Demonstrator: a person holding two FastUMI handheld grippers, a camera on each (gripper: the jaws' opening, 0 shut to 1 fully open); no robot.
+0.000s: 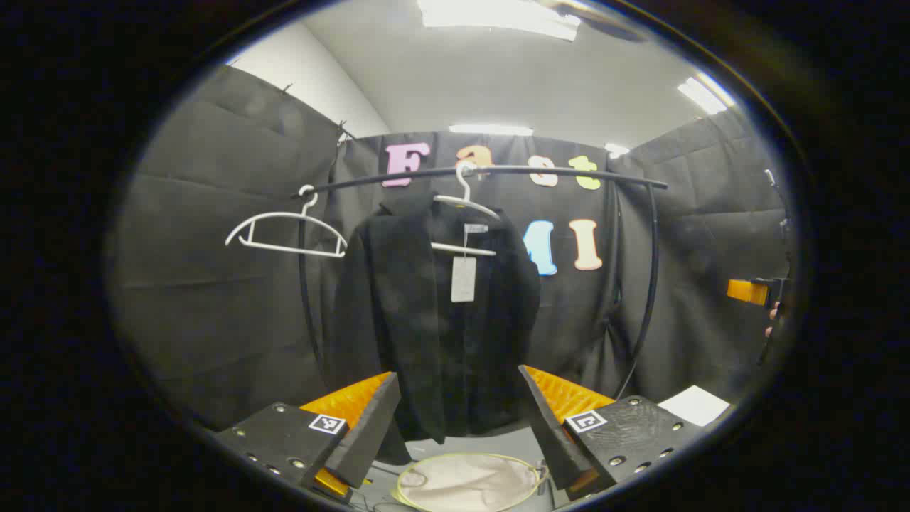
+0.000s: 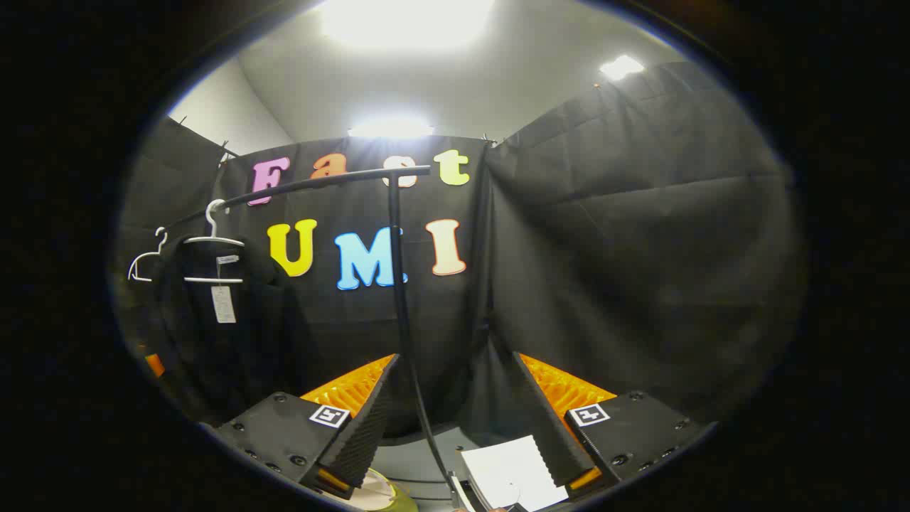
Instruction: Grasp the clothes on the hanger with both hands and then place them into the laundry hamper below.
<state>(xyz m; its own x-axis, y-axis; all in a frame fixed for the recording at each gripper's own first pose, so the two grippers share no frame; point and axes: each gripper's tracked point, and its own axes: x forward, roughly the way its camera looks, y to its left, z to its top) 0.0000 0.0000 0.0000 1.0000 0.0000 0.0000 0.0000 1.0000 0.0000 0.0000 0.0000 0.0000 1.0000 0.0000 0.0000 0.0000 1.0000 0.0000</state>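
Nothing of the task looks done yet: the black jacket hangs untouched on its white hanger from the curved black rail of the clothes rack, a pale tag dangling at its chest. Beside it on the rail hangs an empty white hanger. In the left gripper view the left tongs stand wide apart with nothing between them, pointed at the jacket's lower half but short of it as far as I can judge. Below them sits the laundry hamper, its light lining and pale rim open to receive the garment. In the right gripper view the right tongs are likewise spread wide and empty, aimed at the rack's upright post and the booth wall, with the jacket off to that view's left and a white sheet of paper on the floor below. What remains is everything: closing in with both tongs, gripping the jacket, freeing it from the hanger and lowering it into the hamper.
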